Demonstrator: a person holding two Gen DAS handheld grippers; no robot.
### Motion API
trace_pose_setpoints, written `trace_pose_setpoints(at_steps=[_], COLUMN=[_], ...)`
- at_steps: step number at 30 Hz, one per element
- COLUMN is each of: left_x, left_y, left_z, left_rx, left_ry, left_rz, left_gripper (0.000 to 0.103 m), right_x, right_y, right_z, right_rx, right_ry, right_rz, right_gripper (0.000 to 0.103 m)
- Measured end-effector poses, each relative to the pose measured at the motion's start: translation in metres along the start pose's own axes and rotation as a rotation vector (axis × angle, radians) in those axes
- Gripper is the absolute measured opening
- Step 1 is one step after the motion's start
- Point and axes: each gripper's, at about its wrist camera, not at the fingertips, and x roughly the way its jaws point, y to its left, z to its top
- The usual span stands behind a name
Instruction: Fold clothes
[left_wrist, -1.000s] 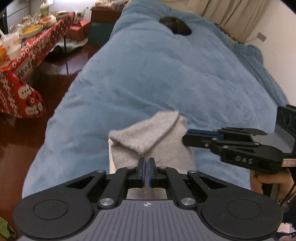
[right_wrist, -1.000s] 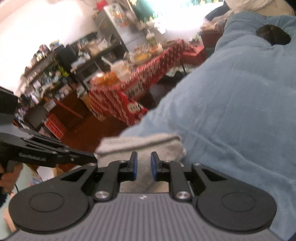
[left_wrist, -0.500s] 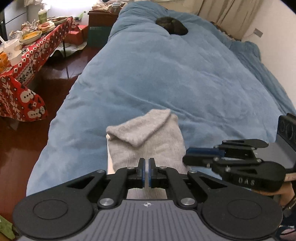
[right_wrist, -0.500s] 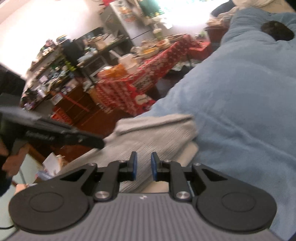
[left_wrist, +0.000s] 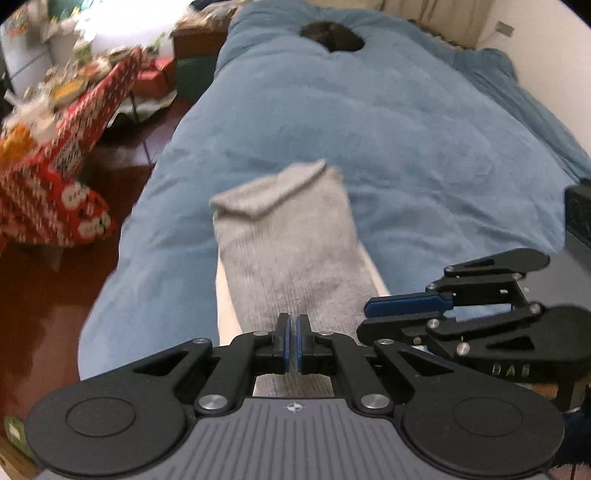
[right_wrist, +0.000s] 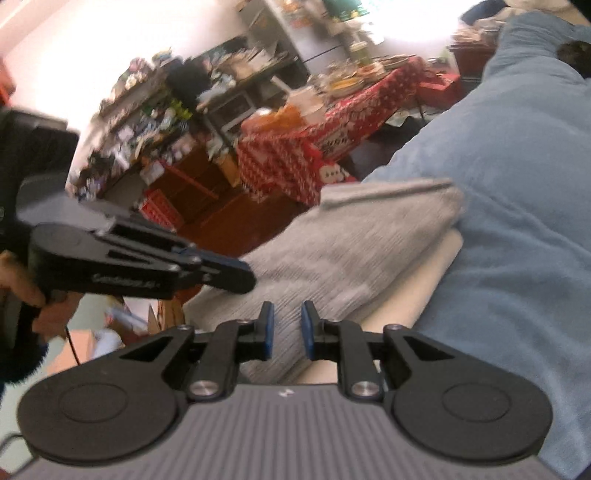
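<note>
A folded garment (left_wrist: 288, 236) lies on the bed (left_wrist: 406, 147); a laden counter (left_wrist: 74, 107) stands to its left, across the floor (left_wrist: 44, 295).

Daylight floods from the far left, blowing out the white wall (right_wrist: 92, 55) and window area. Both fisheye views curve and darken at the corners. Motion blur smears the red tablecloth (left_wrist: 62, 155) and grey knit garment (right_wrist: 351, 243).

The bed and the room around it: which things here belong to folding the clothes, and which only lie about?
For the job:
grey knit garment
cream garment beneath it
left gripper
right gripper
blue duvet, the work surface

Lying about:
red patterned tablecloth with food on top
cluttered shelves
</note>
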Motion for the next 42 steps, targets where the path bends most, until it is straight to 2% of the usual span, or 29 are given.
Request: trace_pose_setpoints(at_steps=[5,11,14,18,19,20,21,23,26,27,33,36,40,42], left_x=[-0.006,-0.024,-0.027,-0.025,-0.025,-0.025,-0.025,-0.025,-0.025,-0.025,-0.006,0.004,0.007,0.005], left_y=[-0.005,-0.022,-0.038,-0.079,-0.090,-0.102,-0.114,-0.137,-0.173,-0.184,-0.254,-0.290,-0.330,-0.348], left_z=[-0.018,-0.028,-0.032,-0.031,-0.030,-0.029,-0.028,-0.027,-0.024,-0.023,-0.016,-0.017,-0.023,-0.028], left_rx=[-0.025,-0.045,-0.068,-0.071,-0.068,-0.065,-0.062,-0.056,-0.046,-0.043,0.003,0.028,0.067,0.102], left_ry=[-0.002,-0.024,-0.045,-0.066,-0.077,-0.087,-0.097,-0.117,-0.148,-0.158,-0.140,-0.143,-0.140,-0.145], left_rz=[-0.012,0.002,-0.033,-0.081,-0.092,-0.102,-0.112,-0.133,-0.164,-0.174,-0.218,-0.221,-0.222,-0.235], left_gripper=[0.003,0.004,0.015,0.022,0.024,0.030,0.035,0.040,0.044,0.046,0.052,0.056,0.060,0.068], right_x=[-0.009,-0.043,-0.075,-0.125,-0.139,-0.153,-0.170,-0.203,-0.249,-0.262,-0.342,-0.371,-0.398,-0.407], right_y=[0.008,0.013,0.011,-0.002,-0.006,-0.011,-0.017,-0.029,-0.050,-0.057,-0.096,-0.111,-0.114,-0.104], right_z=[-0.021,-0.031,-0.035,-0.043,-0.047,-0.051,-0.057,-0.069,-0.087,-0.093,-0.135,-0.152,-0.177,-0.190], right_rx=[0.001,0.008,0.029,0.049,0.049,0.052,0.062,0.085,0.111,0.111,0.199,0.244,0.264,0.240], right_ry=[0.003,-0.030,-0.075,-0.121,-0.130,-0.139,-0.159,-0.197,-0.238,-0.229,-0.242,-0.238,-0.192,-0.179], right_rz=[-0.011,-0.018,-0.047,-0.116,-0.137,-0.162,-0.199,-0.258,-0.335,-0.354,-0.500,-0.617,-0.728,-0.780], right_gripper=[0.019,0.019,0.025,0.035,0.042,0.053,0.059,0.082,0.100,0.102,0.102,0.102,0.102,0.102])
